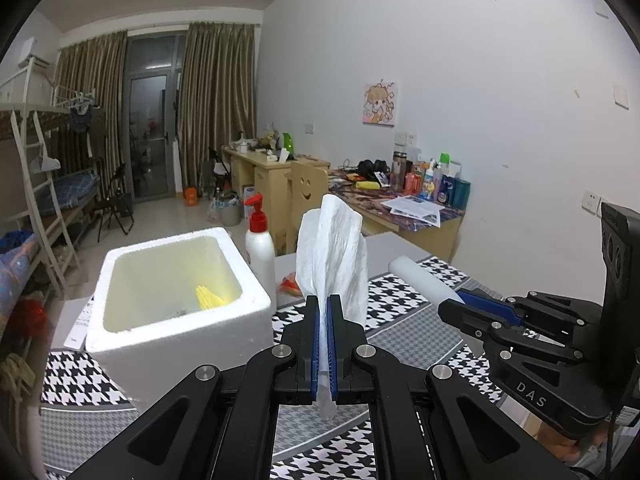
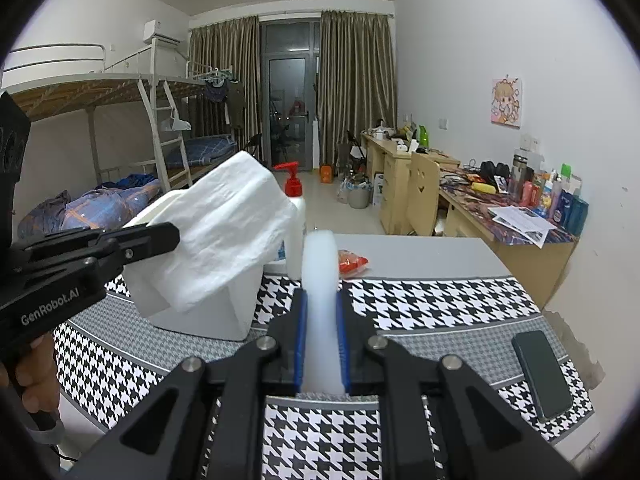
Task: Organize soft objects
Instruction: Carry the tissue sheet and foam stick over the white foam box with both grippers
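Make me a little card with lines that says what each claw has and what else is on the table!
left claw: shut on white crinkly paper towel
right claw: shut on white foam roll
white foam box: open, something yellow inside
white pump bottle with red top: upright behind box
black phone: flat on houndstooth cloth
red packet: on grey tabletop

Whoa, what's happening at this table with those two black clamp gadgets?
A person is sorting soft things using a handheld gripper in each hand. The left gripper is shut on a crumpled white paper towel, held up beside the white foam box. The right gripper is shut on a white foam strip, above the houndstooth mat. Something yellow already lies in the box. Neither held item is in it yet.
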`<state>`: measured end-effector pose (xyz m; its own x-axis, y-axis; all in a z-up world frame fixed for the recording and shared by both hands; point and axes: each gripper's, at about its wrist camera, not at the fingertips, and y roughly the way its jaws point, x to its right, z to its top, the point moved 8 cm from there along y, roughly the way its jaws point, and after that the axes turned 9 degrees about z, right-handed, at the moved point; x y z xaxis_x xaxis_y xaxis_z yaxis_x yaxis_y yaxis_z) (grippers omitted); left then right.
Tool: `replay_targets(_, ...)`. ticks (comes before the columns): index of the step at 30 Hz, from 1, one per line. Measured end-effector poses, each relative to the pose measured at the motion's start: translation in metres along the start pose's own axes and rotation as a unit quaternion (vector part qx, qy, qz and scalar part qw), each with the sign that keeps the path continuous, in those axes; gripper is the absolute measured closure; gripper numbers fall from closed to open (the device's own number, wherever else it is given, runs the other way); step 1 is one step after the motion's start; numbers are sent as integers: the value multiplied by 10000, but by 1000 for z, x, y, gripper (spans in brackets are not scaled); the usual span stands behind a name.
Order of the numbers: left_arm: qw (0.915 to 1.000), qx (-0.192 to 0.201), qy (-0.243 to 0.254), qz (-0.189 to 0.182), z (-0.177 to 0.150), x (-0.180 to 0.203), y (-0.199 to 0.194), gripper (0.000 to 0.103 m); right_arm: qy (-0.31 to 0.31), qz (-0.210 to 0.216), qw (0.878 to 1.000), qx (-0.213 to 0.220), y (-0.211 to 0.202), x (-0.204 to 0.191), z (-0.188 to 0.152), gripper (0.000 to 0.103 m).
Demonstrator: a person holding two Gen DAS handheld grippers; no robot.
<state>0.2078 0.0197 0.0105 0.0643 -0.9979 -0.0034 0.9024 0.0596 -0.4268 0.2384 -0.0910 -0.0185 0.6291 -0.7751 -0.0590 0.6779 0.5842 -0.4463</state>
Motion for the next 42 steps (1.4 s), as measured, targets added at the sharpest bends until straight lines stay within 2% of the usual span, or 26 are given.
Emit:
replay_targets(29,9983,344,-104,449,35,-36,-6,99,-222,134,9994,231,21,-20,42,86)
replay_targets(42,9957,404,-262,794,44,-59,0,99,-346,267,9986,281,33,-36,56,86)
